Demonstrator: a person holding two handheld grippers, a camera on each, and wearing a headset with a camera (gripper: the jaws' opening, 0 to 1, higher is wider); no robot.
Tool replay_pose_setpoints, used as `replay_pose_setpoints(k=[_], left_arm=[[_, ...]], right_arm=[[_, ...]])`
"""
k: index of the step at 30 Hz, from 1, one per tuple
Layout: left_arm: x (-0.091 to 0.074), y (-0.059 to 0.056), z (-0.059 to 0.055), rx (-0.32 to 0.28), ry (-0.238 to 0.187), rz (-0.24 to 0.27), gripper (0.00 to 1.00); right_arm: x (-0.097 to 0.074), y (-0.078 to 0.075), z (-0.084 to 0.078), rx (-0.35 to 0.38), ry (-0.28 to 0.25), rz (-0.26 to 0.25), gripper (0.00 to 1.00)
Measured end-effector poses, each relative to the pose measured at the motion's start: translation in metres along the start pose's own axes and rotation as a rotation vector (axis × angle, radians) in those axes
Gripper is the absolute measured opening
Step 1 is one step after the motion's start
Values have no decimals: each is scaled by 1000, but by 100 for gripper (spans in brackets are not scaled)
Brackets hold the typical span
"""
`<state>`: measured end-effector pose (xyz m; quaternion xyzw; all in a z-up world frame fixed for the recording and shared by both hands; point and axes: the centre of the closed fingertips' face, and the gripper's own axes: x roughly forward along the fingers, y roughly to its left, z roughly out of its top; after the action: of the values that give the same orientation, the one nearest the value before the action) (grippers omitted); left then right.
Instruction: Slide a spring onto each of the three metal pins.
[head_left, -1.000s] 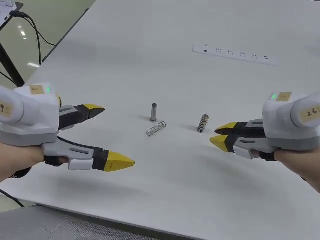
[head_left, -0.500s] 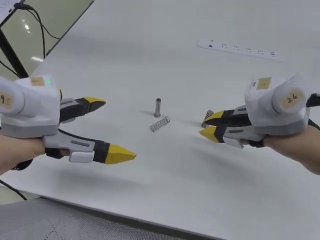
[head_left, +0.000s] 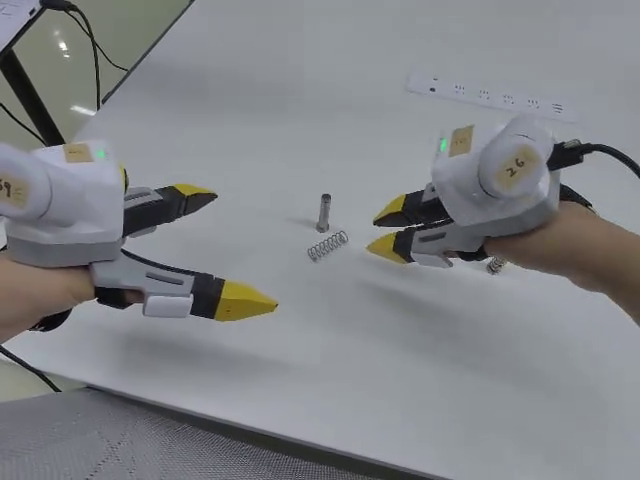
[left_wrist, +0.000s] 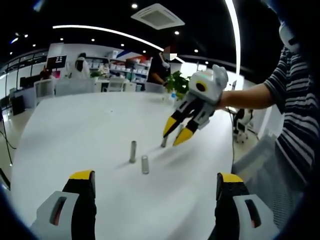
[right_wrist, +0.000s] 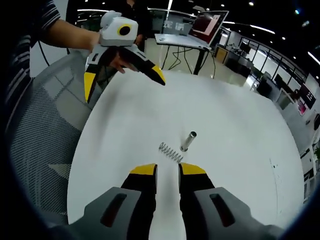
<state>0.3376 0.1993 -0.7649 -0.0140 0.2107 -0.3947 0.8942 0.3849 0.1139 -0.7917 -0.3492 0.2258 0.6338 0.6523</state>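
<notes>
1. Round white sticker (head_left: 516, 167), rear end of right gripper (head_left: 374, 234), right side of scene: handwritten no., reads approx. "26", set at a tilt.
2. Round white sticker (head_left: 10, 190), rear end of left gripper (head_left: 242, 248), near left: handwritten digit "9" legible; remainder cut by pic edge, can't tell.
3. Tan sticker (head_left: 461, 140), top of right gripper, beside green light: print too small to read.
4. Tan sticker (head_left: 77, 153), top of left gripper, beside green light: print too small to read.
5. Power strip (head_left: 490, 95), far right on table: dark marks by sockets, illegible.
6. Wall screen (left_wrist: 54, 61), far left in left gripper view: blurred, nothing legible.
</notes>
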Motion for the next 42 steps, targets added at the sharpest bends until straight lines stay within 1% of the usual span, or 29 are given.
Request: replay_pose_setpoints(k=[4, 5, 6, 8, 10, 14, 17, 22, 27, 35, 37, 42], left_arm=[[2, -1, 3, 1, -14, -7, 98], [2, -2, 3, 1, -15, -7, 98], [3, -2, 6, 6, -24, -10, 98], [3, -3, 8, 8, -29, -12, 98], [3, -3, 10, 17, -30, -13, 98], [3, -6, 13, 27, -34, -19, 98], [4, -8, 14, 33, -31, -24, 98], [3, -8, 12, 35, -23, -26, 98], [1, -6, 11, 31, -25, -20, 98], [0, -3, 11, 27, -25, -14, 98], [0, -3, 11, 26, -25, -13, 98], [1, -2, 11, 25, -24, -11, 98]], right_arm=[[10, 1, 2, -48, 24, 28, 15], [13, 2, 4, -54, 23, 33, 15], [18, 3, 5, -64, 25, 45, 15], [22, 3, 5, -68, 31, 56, 15], [30, 2, 2, -75, 51, 64, 15], [40, -2, 0, -92, 66, 74, 16], [47, -6, -1, -101, 81, 80, 16], [54, -8, 0, -93, 86, 91, 16], [58, -6, 0, -107, 100, 102, 16], [63, -8, -7, -127, 127, 121, 15], [65, -8, -12, -131, 144, 127, 15], [65, -7, -15, -141, 152, 130, 14]])
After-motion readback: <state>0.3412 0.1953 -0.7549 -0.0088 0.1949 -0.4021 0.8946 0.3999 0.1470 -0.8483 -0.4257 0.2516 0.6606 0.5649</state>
